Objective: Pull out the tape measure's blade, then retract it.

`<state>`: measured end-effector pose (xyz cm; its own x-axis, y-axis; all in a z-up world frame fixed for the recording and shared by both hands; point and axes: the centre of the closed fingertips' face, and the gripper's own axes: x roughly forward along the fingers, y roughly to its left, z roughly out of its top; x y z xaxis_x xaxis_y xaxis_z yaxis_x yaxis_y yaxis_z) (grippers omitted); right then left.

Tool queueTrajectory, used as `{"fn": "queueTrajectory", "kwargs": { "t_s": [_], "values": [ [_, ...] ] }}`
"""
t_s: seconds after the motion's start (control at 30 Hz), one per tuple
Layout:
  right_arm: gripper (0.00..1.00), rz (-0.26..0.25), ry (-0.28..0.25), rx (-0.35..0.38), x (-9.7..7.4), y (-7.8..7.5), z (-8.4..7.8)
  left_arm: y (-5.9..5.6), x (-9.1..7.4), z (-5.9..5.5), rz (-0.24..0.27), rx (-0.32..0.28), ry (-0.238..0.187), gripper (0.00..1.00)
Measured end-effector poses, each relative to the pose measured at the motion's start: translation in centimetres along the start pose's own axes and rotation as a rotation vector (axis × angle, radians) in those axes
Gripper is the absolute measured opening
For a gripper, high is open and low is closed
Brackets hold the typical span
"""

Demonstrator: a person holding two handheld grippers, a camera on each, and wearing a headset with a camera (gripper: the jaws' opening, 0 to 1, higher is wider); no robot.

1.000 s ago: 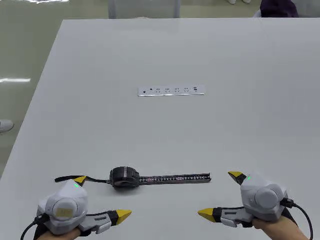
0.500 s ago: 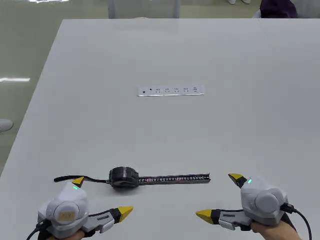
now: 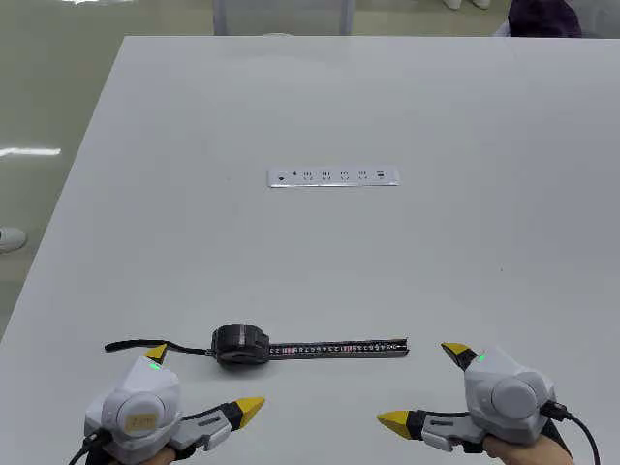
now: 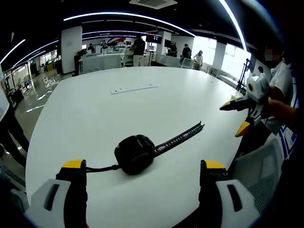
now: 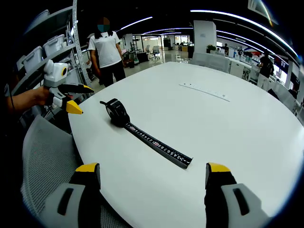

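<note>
Tape measure near the table's (image 3: 291, 252) front edge. The case (image 3: 240, 343) lay flat, the blade (image 3: 339, 347) drawn out to the right of the case and the strap (image 3: 145, 345) trailing to its left. The left gripper (image 3: 202, 378) hovered just in front of the case, jaws spread and empty. The right gripper (image 3: 423, 385), likewise spread and empty, hovered well right of the case, near the blade's tip. Retraction appeared to remain. Likely hazards: with the light case unheld, spring recoil could drag it or whip the blade's tip; a pinch on the strap alone would leave the case free to slide.
</note>
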<state>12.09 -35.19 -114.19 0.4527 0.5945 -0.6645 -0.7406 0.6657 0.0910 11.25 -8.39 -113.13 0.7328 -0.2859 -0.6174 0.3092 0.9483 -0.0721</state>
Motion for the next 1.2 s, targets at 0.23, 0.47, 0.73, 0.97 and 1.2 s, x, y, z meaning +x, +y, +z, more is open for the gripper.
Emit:
{"fn": "queueTrajectory", "kwargs": {
  "t_s": [0.23, 0.47, 0.73, 0.97, 1.2],
  "values": [
    [0.92, 0.011, 0.004, 0.003, 0.5, 0.0, -0.3, -0.2, 0.7, 0.1, 0.022, -0.027, -0.017, 0.99],
    [0.89, 0.038, 0.002, -0.013, 1.0, 0.0, -0.8, 0.1, 1.2, 0.1, 0.065, -0.066, -0.033, 0.99],
    [0.83, 0.075, -0.022, -0.072, 1.5, -0.4, -0.9, 0.2, 2.0, -0.4, 0.111, -0.086, -0.047, 0.99],
    [0.76, 0.112, -0.027, -0.102, 2.0, -1.0, -1.1, 0.2, 2.6, -0.2, 0.151, -0.117, -0.070, 0.96],
    [0.71, 0.146, -0.015, -0.143, 2.8, -1.9, -1.6, 0.1, 3.5, -0.8, 0.180, -0.131, -0.061, 0.94]
  ]
}}
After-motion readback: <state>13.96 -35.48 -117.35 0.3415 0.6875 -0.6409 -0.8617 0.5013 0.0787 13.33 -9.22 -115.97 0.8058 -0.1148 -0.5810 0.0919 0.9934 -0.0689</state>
